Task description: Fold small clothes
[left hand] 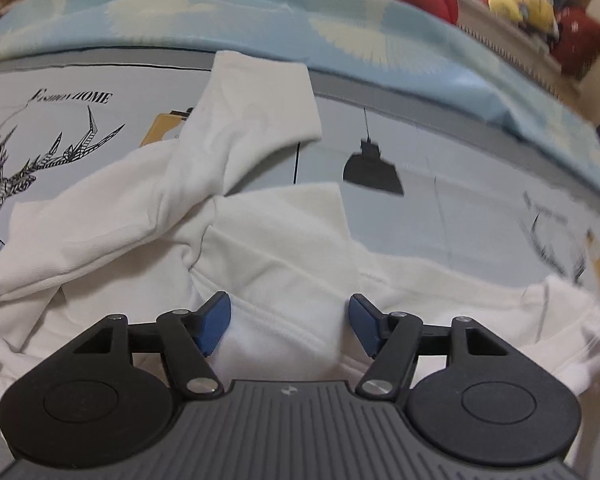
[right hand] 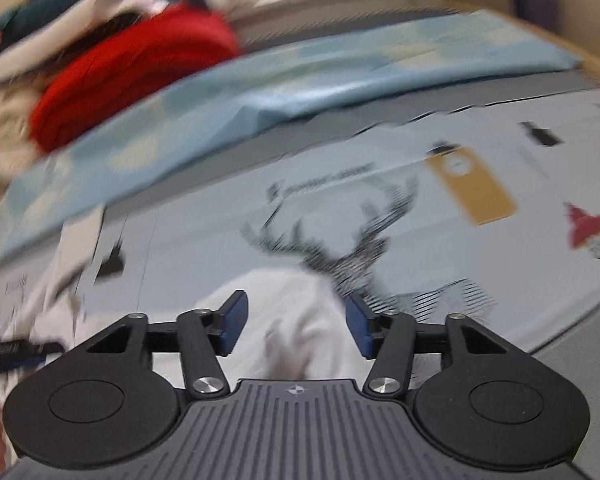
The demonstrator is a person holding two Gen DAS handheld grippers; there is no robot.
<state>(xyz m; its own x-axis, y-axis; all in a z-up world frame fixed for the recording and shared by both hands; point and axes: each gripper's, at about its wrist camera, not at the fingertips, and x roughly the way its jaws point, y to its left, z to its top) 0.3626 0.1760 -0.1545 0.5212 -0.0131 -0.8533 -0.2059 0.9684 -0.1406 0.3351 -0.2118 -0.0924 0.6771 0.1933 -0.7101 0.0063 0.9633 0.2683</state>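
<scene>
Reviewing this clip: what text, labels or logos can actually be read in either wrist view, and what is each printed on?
"FashionHOME", first half only faintly legible: printed on the grey bedsheet above the deer drawing.
Lettering at the sheet's right edge: too blurred.
Right wrist view: the line above the deer is motion-blurred, unreadable.
White garment: no text visible.

Both wrist cameras sit low and close over the printed bedsheet (left hand: 460, 208), facing its far edge; both show the white shirt (left hand: 260, 240) and deer print (right hand: 340, 248).

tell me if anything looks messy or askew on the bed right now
The white garment lies rumpled, not flat: one sleeve is flung up crooked and the cloth bunches near its middle. Nothing looks spilled or damaged.
</scene>
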